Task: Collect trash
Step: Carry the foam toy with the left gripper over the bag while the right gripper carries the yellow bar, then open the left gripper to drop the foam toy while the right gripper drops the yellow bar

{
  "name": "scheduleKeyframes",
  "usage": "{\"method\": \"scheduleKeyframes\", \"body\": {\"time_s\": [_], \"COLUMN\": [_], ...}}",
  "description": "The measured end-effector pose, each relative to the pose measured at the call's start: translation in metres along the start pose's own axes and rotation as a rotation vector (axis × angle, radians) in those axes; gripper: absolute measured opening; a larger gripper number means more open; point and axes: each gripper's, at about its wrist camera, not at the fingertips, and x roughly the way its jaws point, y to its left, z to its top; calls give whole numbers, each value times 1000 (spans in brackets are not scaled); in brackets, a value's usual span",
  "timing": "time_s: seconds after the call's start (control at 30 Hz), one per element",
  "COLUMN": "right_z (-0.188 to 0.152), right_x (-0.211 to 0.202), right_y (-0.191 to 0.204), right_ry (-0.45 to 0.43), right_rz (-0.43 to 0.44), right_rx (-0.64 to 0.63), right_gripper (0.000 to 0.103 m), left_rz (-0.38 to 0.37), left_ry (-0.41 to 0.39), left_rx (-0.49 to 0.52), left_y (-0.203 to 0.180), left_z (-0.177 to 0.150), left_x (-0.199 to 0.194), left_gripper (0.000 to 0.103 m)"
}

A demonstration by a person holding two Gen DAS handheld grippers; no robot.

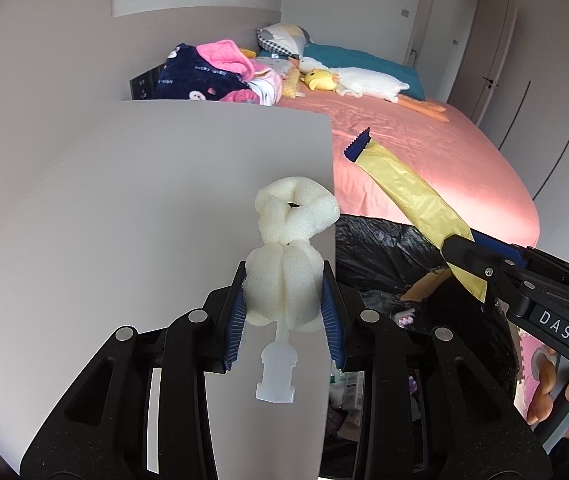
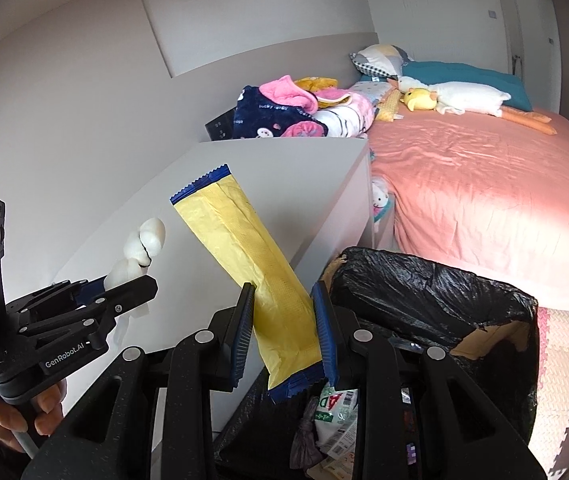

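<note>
Two grippers, two pieces of trash, one bin lined with a black bag.

The left gripper [image 1: 283, 312], bottom centre of its own view, has its jaws closed part-way on one white foam piece [image 1: 288, 256], squeezed between the blue pads; its long axis runs up the frame, a clear plastic stem [image 1: 276, 376] hanging below. The right gripper [image 2: 284, 332] pinches one yellow wrapper with blue ends [image 2: 252, 256] near its lower end, long axis tilting to the upper left, bottom end over the black-lined bin [image 2: 436, 280] at lower right, beside the white cabinet [image 2: 316, 184].
</note>
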Motion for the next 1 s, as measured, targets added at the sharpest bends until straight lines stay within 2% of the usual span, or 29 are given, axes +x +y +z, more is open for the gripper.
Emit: {"method": "scheduleKeyframes", "body": {"time_s": [0.37, 0.67, 0.73, 0.77, 0.8, 0.83, 0.87, 0.9, 1.0], "right_z": [-4, -6, -6, -5, -5, -6, -5, -5, -3], "right_x": [-31, -48, -52, -54, -57, -60, -63, -67, -74], "right_y": [-44, -69, -75, -77, -79, -81, -83, -84, -88], "right_ry": [-38, -64, -71, -73, -76, -83, -96, -115, -144], "right_rz": [-64, -107, -115, -123, -128, -136, -146, -158, -186], "right_rx": [67, 116, 126, 129, 133, 139, 147, 153, 164], "right_gripper": [31, 31, 31, 32, 41, 61, 72, 85, 86], "left_rz": [-70, -155, -179, -200, -224, -236, -237, -233, -205], "left_ry": [13, 51, 69, 84, 102, 110, 110, 110, 123], "left_rx": [80, 141, 149, 151, 150, 147, 152, 168, 189], "left_y": [-49, -86, -90, -92, -93, -94, -94, -95, -95], "left_z": [2, -3, -5, -6, -6, -7, -7, -9, -10], "left_x": [10, 16, 18, 19, 21, 21, 21, 21, 24], "left_gripper": [34, 34, 36, 48, 73, 88, 96, 97, 97]}}
